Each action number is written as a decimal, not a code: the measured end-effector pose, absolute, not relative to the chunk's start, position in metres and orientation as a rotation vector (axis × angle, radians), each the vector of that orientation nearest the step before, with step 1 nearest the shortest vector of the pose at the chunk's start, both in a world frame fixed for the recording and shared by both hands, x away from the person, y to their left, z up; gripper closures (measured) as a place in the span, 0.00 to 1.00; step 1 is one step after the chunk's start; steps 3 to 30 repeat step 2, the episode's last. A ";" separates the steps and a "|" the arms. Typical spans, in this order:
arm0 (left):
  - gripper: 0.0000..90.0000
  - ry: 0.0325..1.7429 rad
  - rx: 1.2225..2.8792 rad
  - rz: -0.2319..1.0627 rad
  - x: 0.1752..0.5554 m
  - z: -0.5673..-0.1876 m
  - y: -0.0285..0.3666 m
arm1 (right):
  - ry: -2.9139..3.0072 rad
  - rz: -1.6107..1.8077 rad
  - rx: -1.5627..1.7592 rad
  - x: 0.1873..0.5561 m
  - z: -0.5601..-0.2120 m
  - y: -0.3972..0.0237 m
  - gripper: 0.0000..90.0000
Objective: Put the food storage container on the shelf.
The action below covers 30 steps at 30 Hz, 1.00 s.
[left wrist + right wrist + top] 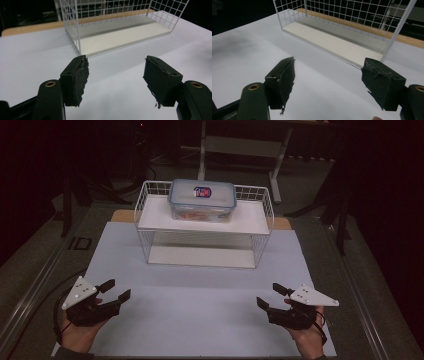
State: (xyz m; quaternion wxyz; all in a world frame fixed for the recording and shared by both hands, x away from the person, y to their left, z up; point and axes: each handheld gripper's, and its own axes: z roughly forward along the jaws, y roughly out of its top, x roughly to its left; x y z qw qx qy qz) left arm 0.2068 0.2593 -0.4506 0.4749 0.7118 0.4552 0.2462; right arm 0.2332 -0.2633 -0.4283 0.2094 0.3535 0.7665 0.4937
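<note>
- A clear plastic food container (202,200) with a blue-rimmed snap lid and a small label on top sits on the upper shelf of a white wire rack (150,220); something pale orange shows through its wall (too blurred to name).
- The rack stands at the far middle of a pale mat (200,310) spread over the table, and its lower white shelf (120,37) lies bare.
- The left gripper (114,290), held in the person's left hand (77,332) at the near left of the mat, has its jaws spread wide with nothing between them; in the left gripper view its ragged black pads (81,80) hang just above the mat.
- The right gripper (268,295), in the right hand (307,337) at the near right, likewise has its jaws wide apart and holds nothing.
- The container is well apart from both grippers, up on the rack and roughly midway between them (farther back on the table); both pairs of jaws point toward the rack's lower level.
</note>
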 end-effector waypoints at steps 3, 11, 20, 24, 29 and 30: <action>0.39 1.125 1.727 0.603 0.206 -0.452 0.262 | 2.114 1.381 0.989 0.233 -0.430 -0.265 0.29; 0.39 1.125 1.727 0.603 0.206 -0.452 0.262 | 2.114 1.381 0.989 0.233 -0.430 -0.265 0.29; 0.39 1.125 1.727 0.603 0.206 -0.452 0.262 | 2.114 1.381 0.989 0.233 -0.430 -0.265 0.29; 0.39 1.125 1.727 0.603 0.206 -0.452 0.262 | 2.114 1.381 0.989 0.233 -0.430 -0.265 0.29; 0.39 1.125 1.727 0.603 0.206 -0.452 0.262 | 2.114 1.381 0.989 0.233 -0.430 -0.265 0.29; 0.39 1.125 1.727 0.603 0.206 -0.452 0.262 | 2.114 1.381 0.989 0.233 -0.430 -0.265 0.29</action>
